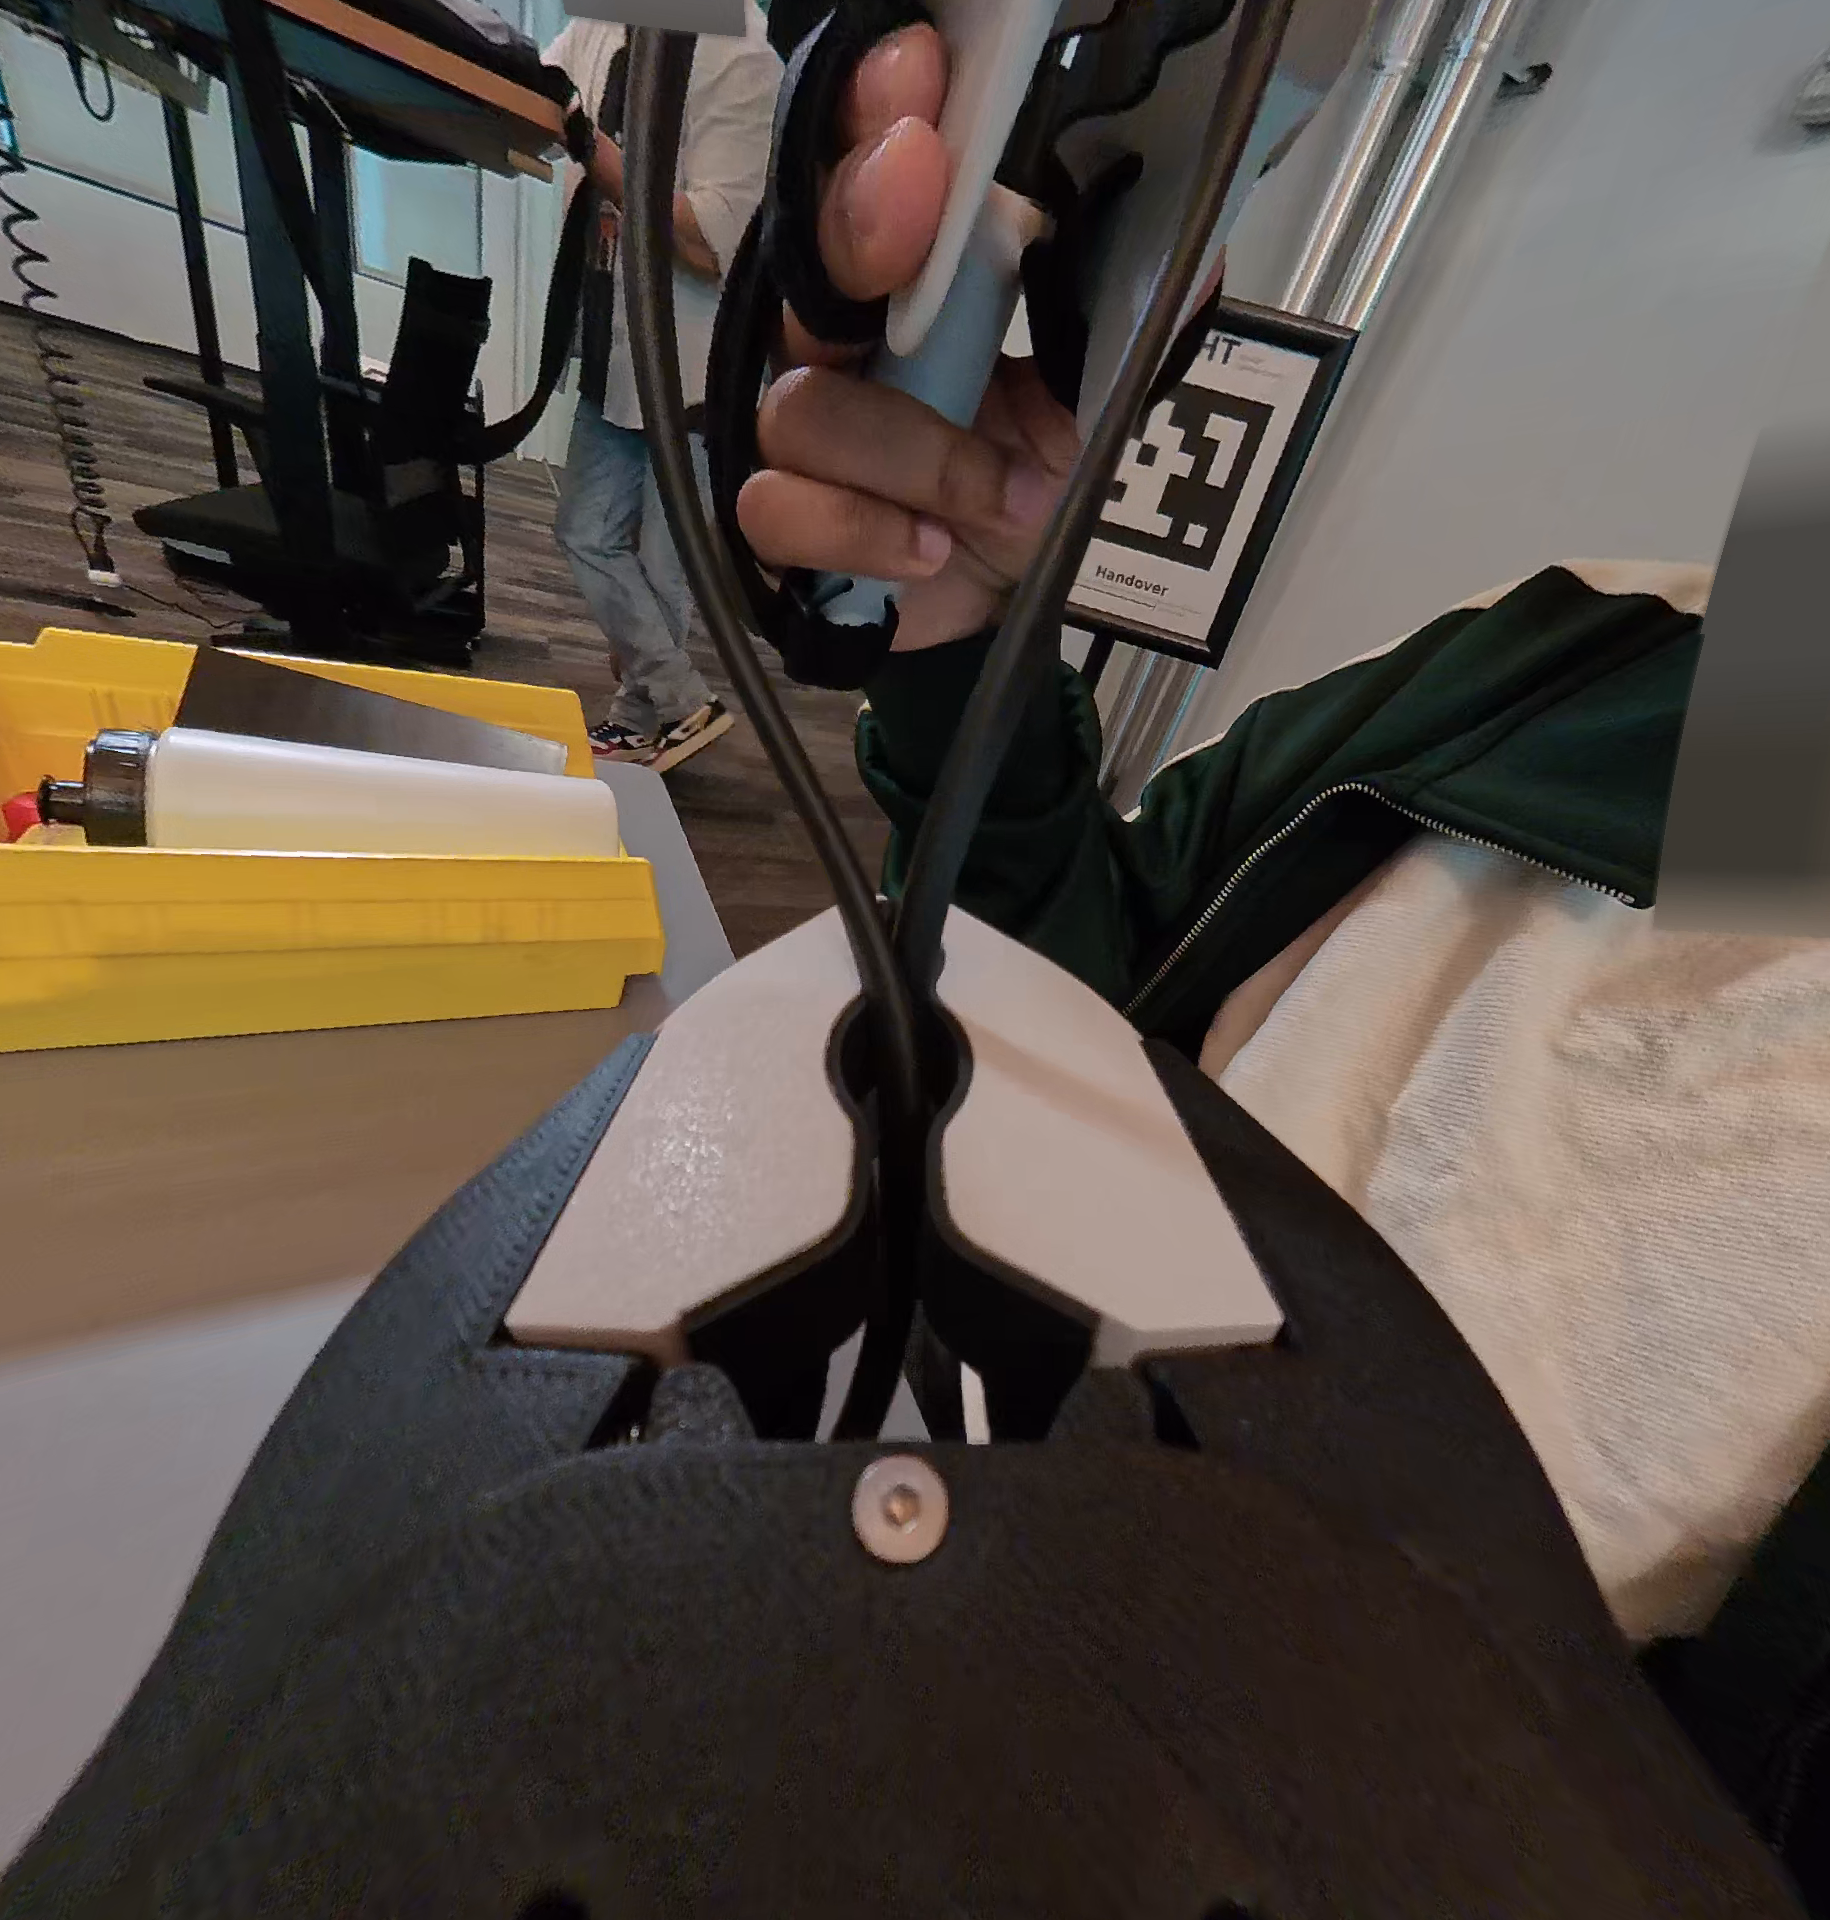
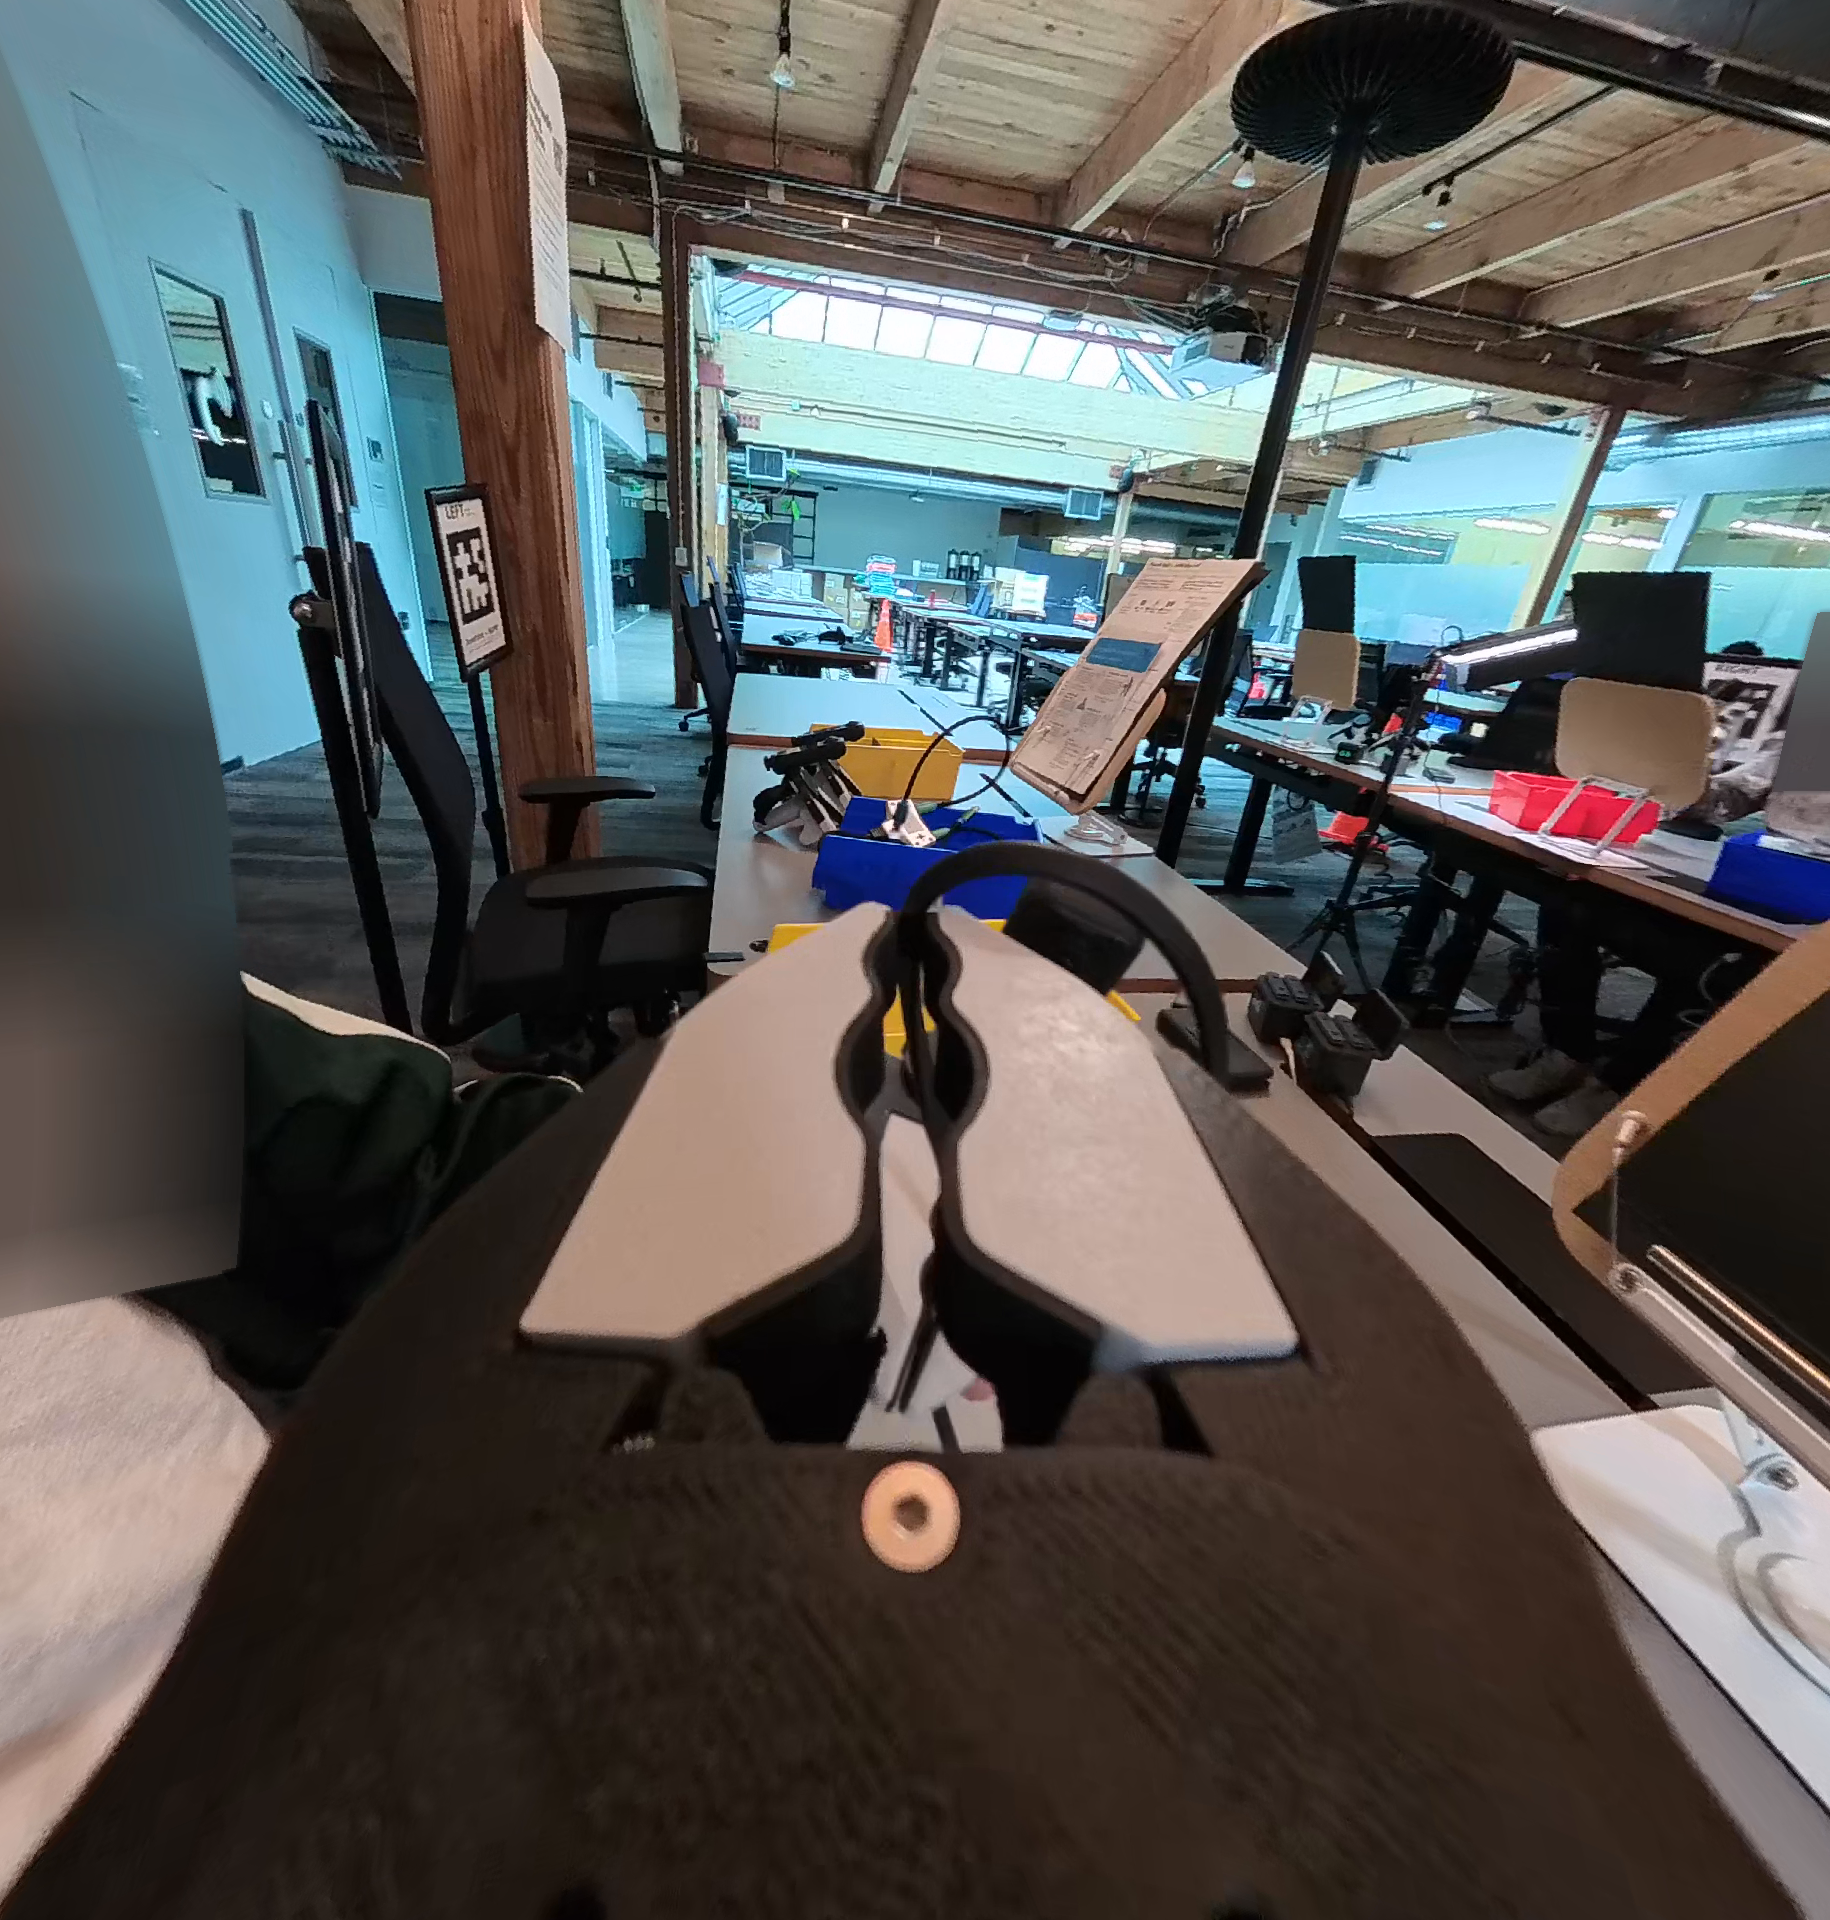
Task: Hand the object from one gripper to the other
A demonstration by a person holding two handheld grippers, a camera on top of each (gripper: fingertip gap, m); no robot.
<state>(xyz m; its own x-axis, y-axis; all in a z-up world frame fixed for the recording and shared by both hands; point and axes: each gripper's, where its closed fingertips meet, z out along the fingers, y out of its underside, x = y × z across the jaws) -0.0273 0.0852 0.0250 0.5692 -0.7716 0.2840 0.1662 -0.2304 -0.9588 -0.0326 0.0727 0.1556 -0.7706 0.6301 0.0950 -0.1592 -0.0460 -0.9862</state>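
A black cable (image 1: 682, 520) runs in two strands up from my left gripper (image 1: 906, 935), which is shut on it; both strands pass between the grey pads (image 1: 724, 1143). The strands rise toward a hand (image 1: 890, 488) that holds the other gripper's handle at the top of the left wrist view. In the right wrist view my right gripper (image 2: 916, 925) is shut on the same black cable (image 2: 1098, 883). The cable arcs out of the tips to the right and down to a flat end (image 2: 1217, 1049).
A yellow bin (image 1: 267, 935) with a white bottle (image 1: 371, 795) stands on the table to the left. A person in a green jacket (image 1: 1462, 779) is close on the right. A blue bin (image 2: 890, 862), small black blocks (image 2: 1326, 1029) and an office chair (image 2: 578, 935) lie ahead. Some 12 cm of space lies between my two pairs of fingers.
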